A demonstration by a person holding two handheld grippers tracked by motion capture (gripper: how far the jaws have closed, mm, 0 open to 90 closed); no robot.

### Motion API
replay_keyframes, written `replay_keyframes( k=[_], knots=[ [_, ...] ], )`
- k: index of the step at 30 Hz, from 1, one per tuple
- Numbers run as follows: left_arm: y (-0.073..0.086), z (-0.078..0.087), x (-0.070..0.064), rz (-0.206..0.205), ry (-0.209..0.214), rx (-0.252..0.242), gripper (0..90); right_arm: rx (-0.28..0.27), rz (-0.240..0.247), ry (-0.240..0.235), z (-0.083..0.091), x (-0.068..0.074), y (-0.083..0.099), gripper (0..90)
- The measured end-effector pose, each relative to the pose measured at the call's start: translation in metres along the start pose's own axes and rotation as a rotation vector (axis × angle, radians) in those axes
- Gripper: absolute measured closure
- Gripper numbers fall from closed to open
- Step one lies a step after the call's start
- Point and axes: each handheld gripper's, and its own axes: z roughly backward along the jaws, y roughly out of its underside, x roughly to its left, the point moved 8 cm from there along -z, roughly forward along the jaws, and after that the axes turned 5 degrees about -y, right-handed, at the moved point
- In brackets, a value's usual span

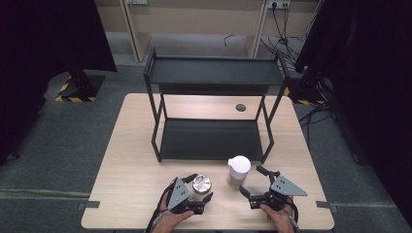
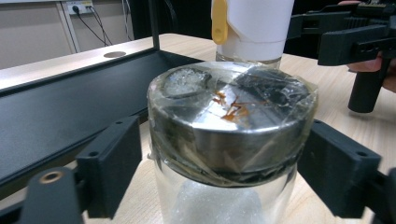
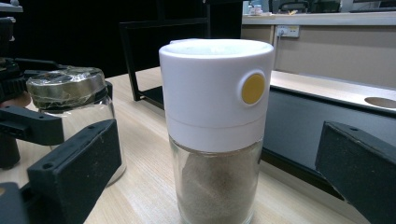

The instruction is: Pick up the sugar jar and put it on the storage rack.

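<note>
A glass jar with a taped silver metal lid point(image 1: 201, 183) stands near the table's front edge. My left gripper point(image 1: 199, 188) is open around it, one jaw on each side. In the left gripper view the silver-lidded jar point(image 2: 229, 121) sits between the jaws of the left gripper point(image 2: 224, 163) with a small gap on either side. To its right stands a white-capped shaker jar point(image 1: 239, 168) with a yellow button, holding tan powder. My right gripper point(image 1: 252, 181) is open beside it. In the right gripper view the shaker jar point(image 3: 217, 107) stands between the wide-apart jaws of the right gripper point(image 3: 217, 170), untouched.
A black two-tier metal shelf point(image 1: 211, 138) stands at the middle and back of the wooden table point(image 1: 131, 165), both tiers bare. A round cable hole point(image 1: 240, 107) lies behind it. Dark curtains and cables surround the table.
</note>
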Motion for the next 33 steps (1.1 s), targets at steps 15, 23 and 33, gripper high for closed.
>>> replay_keyframes(
  k=[15,23,33],
  knots=[
    [-0.002,-0.001,-0.002,0.002,-0.002,0.025,30.9,0.0,0.003,-0.001,0.0,0.0,0.0,0.7],
    [-0.008,0.006,0.0,0.023,-0.017,0.006,31.0,-0.003,0.005,0.0,0.002,0.0,0.0,0.7],
    [-0.02,0.014,0.001,0.029,-0.01,-0.014,31.0,-0.002,0.004,0.001,0.001,0.0,0.0,0.7]
  ],
)
